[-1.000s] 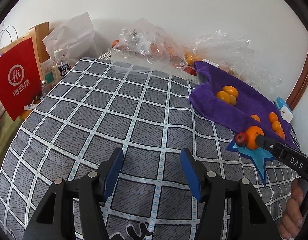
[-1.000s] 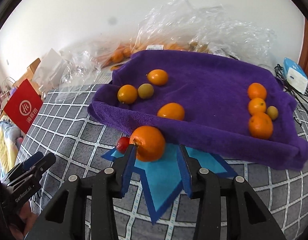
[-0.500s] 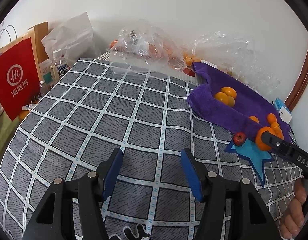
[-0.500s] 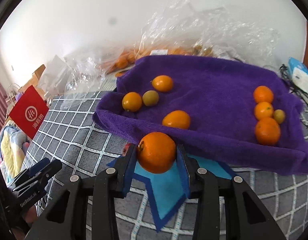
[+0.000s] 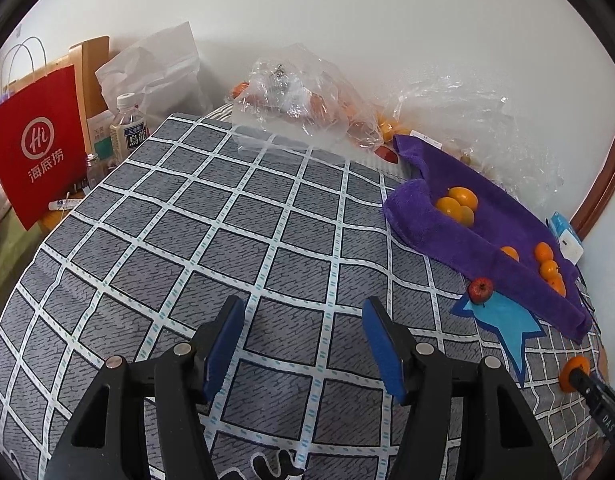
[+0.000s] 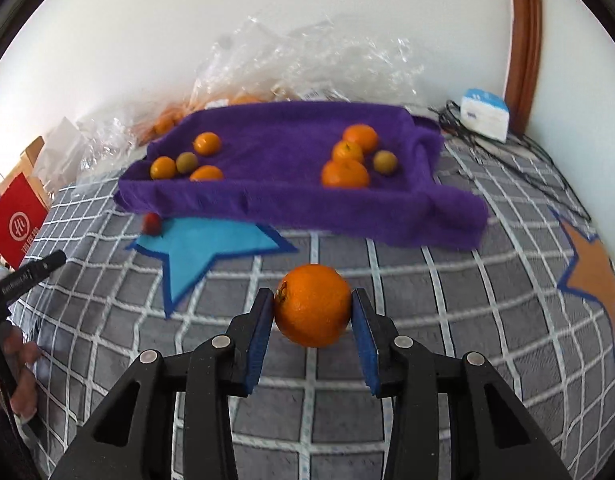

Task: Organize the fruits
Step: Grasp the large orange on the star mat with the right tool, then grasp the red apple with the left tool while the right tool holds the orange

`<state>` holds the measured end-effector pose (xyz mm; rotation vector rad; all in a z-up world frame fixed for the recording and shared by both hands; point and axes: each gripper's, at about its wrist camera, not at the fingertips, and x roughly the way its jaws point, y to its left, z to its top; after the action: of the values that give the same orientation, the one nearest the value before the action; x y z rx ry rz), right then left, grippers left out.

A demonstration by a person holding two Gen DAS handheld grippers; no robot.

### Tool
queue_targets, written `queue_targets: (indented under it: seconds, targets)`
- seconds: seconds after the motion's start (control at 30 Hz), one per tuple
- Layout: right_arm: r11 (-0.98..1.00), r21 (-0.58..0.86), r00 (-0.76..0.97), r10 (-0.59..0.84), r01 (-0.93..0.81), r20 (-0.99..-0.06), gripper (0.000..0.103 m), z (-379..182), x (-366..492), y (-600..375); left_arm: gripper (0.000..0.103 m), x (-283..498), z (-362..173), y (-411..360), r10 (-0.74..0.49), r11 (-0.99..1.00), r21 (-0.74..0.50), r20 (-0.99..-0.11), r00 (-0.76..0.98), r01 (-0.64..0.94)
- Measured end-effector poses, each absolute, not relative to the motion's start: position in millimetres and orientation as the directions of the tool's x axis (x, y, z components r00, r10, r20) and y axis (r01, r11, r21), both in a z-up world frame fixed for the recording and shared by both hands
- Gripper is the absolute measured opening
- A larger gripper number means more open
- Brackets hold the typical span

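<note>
My right gripper (image 6: 312,312) is shut on a large orange (image 6: 313,305), held above the grey checked cloth; in the left wrist view the same orange (image 5: 572,372) shows at the far right edge. Behind it lies a purple towel (image 6: 283,196) bearing several small oranges and greenish fruits. A small red fruit (image 6: 151,223) rests at the tip of a blue star patch (image 6: 203,248). An orange star patch (image 6: 591,276) lies to the right. My left gripper (image 5: 303,344) hangs open over bare cloth, nothing between its fingers.
Clear plastic bags with more fruit (image 5: 307,108) line the back wall. A red paper bag (image 5: 35,148) and a water bottle (image 5: 129,128) stand off the left edge. A white-blue box (image 6: 485,114) and black cables (image 6: 519,152) lie at the back right.
The right gripper closed on the large orange by the blue star, lifted it and carried it rightward, away from the red fruit and towel. The left gripper stayed still.
</note>
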<state>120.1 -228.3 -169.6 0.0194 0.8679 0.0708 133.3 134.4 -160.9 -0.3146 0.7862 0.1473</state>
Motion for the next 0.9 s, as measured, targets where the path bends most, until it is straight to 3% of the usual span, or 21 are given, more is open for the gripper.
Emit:
queue_targets:
  seconds: [0.23, 0.67, 0.9]
  targets:
    - [0.994, 0.102, 0.637, 0.105, -0.041, -0.763, 0.042, -184, 117, -237, 0.059, 131, -160, 136, -0.014, 0.938, -0.256, -0.698, 0.716, -0.231]
    - [0.987, 0.159, 0.655, 0.124, -0.007, -0.745, 0.040, -184, 123, -255, 0.059, 128, -153, 122, -0.023, 0.964, -0.209, -0.680, 0.733, -0.164]
    - [0.989, 0.149, 0.670, 0.123, -0.019, -0.732, 0.040, -182, 117, -253, 0.059, 137, -150, 90, -0.058, 0.988, -0.140, -0.719, 0.693, -0.063]
